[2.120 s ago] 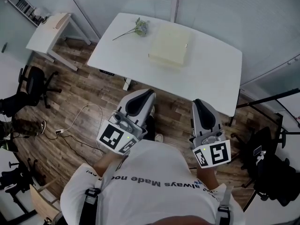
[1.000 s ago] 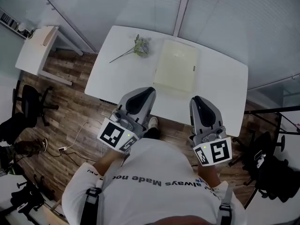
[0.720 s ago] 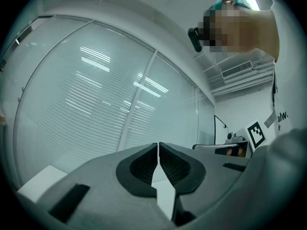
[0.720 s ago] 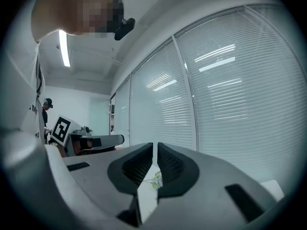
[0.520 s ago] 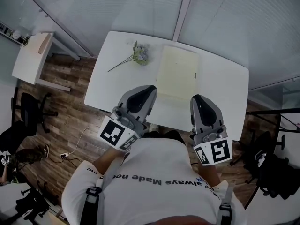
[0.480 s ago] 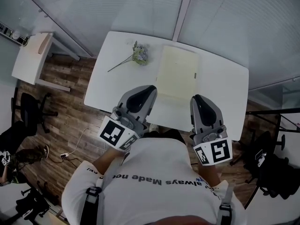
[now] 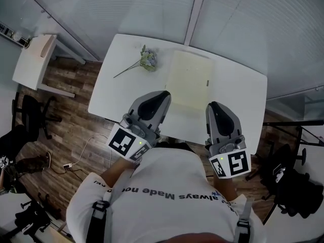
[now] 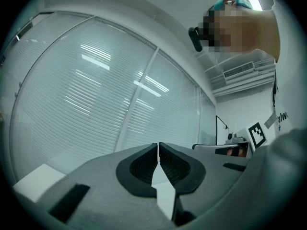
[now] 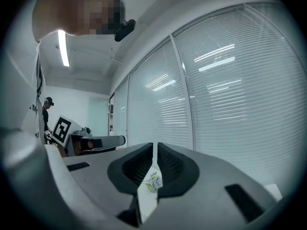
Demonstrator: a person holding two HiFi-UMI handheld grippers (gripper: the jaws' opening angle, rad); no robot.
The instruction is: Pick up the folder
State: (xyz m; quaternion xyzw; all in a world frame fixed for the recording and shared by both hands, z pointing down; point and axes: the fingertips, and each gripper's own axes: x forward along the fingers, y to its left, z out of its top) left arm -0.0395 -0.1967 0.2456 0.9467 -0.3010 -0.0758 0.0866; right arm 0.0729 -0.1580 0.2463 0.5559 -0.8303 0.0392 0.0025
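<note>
The pale yellow folder (image 7: 190, 81) lies flat and closed mid-table (image 7: 238, 100), its long edges running roughly twelve to six o'clock.

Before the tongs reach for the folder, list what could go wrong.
1. The left tongs and right tongs are both shut; unless they open first, they would likely shove the folder rather than grip it.
2. The folder lies flat on the table, so getting a tip under its edge may be hard, and it could slide.
3. A flower sprig lies just left of the folder; the left tongs might knock it.
</note>
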